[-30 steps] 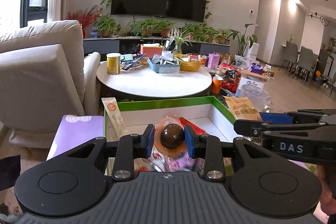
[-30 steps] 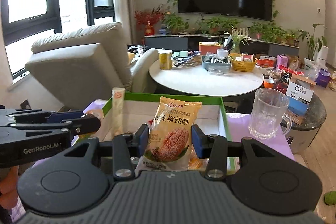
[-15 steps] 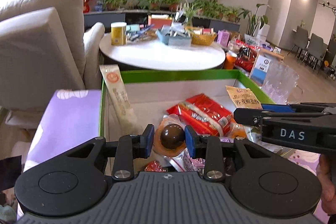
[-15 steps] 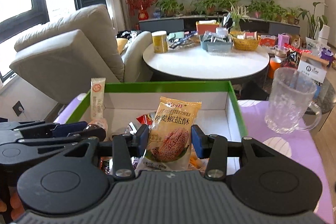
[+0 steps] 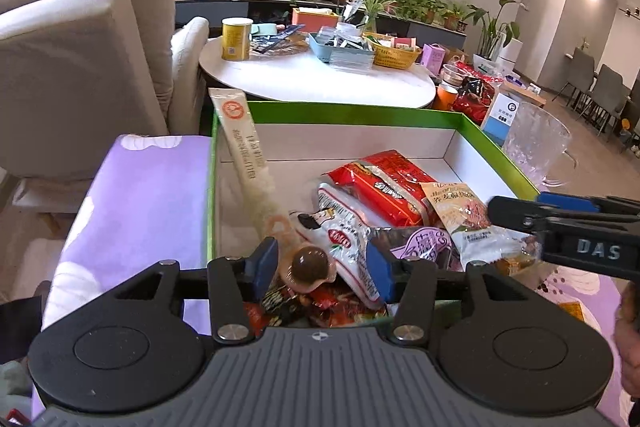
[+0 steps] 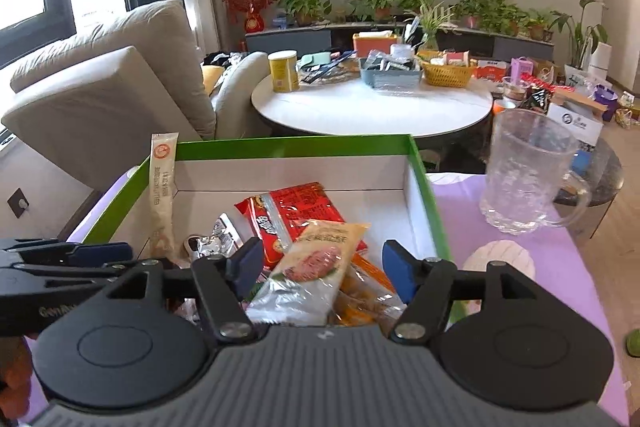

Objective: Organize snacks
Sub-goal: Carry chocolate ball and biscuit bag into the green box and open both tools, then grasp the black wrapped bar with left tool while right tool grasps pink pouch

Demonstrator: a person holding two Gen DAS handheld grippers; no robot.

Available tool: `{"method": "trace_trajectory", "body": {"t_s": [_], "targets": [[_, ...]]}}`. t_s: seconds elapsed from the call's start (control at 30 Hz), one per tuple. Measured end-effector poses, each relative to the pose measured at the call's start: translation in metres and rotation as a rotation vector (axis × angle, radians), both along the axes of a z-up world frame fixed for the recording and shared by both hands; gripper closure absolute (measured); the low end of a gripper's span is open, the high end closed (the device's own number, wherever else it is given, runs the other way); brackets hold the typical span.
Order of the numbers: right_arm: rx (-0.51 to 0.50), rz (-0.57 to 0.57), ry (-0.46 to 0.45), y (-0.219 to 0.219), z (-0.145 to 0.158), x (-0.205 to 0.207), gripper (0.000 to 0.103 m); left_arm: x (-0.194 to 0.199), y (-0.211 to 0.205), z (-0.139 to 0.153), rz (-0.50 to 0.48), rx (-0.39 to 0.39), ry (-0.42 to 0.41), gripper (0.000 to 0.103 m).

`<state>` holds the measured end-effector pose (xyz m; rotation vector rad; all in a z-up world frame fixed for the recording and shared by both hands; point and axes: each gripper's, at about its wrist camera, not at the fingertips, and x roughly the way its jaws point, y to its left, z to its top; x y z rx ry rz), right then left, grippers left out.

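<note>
We have both grippers over the green-rimmed white cardboard box of snacks on the purple cloth. Our left gripper has its blue pads spreading apart; the round dark-brown snack in its clear wrapper lies between them, just off the left pad and clear of the right, on the pile of packets below. Our right gripper is also opening, its jaws wide. The yellow-and-clear biscuit packet with the reddish picture lies flat between them, touching neither pad, atop an orange packet. Just ahead of both tools sits the red noodle-style packet. To the left of the tools, the long cream stick sachet leans against the box's left wall. To the right of our right gripper, outside the box, stands the clear glass mug.
</note>
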<state>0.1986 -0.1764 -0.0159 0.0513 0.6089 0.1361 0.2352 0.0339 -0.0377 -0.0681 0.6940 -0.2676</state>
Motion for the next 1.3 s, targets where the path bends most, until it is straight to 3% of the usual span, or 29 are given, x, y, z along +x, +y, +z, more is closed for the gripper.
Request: {"method": "trace_trajectory", "body": {"t_s": [0.33,0.47,0.57,0.83,1.3], "targets": [[0.004,-0.024,-0.007,-0.020,0.008,-0.035,0.042,-0.047,0.003,0.017,-0.031,-0.041,-0.034,0.052],[0.040,-0.016,0.004,-0.030,0.007,-0.051,0.042,-0.067,-0.008,0.012,-0.094,0.009,-0.041,0.052],[0.054,0.057,0.016,-0.026,0.004,-0.063,0.042,-0.075,-0.009,0.005,-0.088,0.034,-0.032,0.052],[-0.037,0.269,0.041,0.009,-0.019,-0.082,0.042,-0.079,0.012,-0.021,-0.028,0.049,0.054,0.052],[-0.125,0.363,0.157,0.041,-0.056,-0.051,0.042,-0.068,0.028,-0.036,-0.005,0.024,0.088,0.052]]}}
